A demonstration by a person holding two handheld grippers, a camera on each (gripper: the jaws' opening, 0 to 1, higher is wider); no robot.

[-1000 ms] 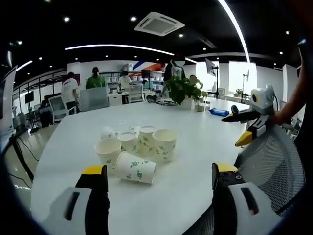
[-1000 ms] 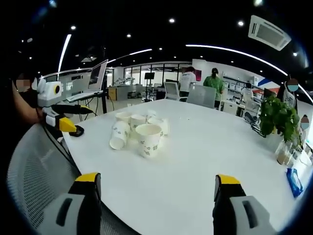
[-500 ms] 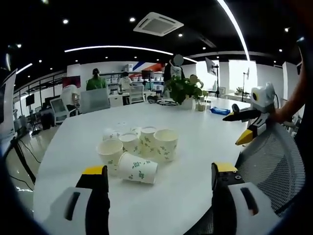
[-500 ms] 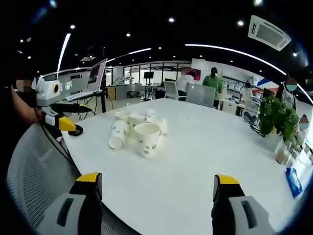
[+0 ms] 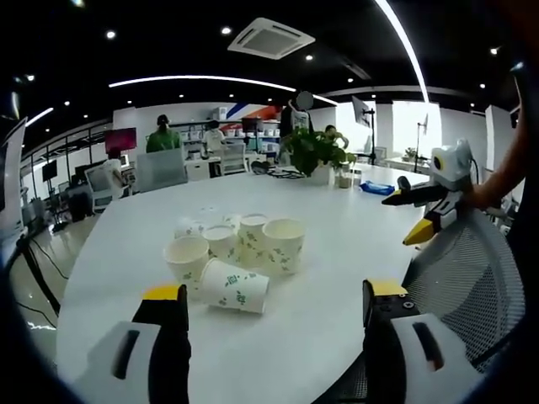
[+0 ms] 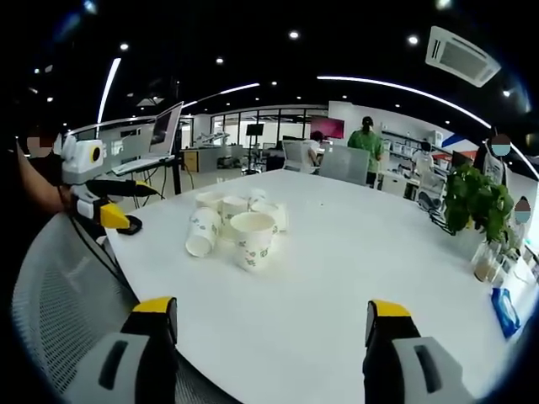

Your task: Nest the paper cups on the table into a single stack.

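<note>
Several white paper cups with green print (image 5: 253,244) cluster on the round white table (image 5: 337,269). Most stand upright, and one cup lies on its side (image 5: 234,286) at the near edge of the group. My left gripper (image 5: 271,337) is open and short of the cups, with nothing between its jaws. In the right gripper view the same cluster (image 6: 240,223) sits left of centre, with the lying cup (image 6: 202,233) at its left. My right gripper (image 6: 269,337) is open and well back from them. Each gripper appears in the other's view, held off the table edge (image 5: 425,206) (image 6: 97,202).
A potted plant (image 5: 316,151) and a blue packet (image 5: 375,189) stand at the far side of the table. A grey mesh chair (image 5: 472,278) is at the near edge. A laptop (image 5: 160,168) and several people are in the office beyond.
Cups and grippers stay as they were. Both views have drifted slightly, and people in the background have walked a little.
</note>
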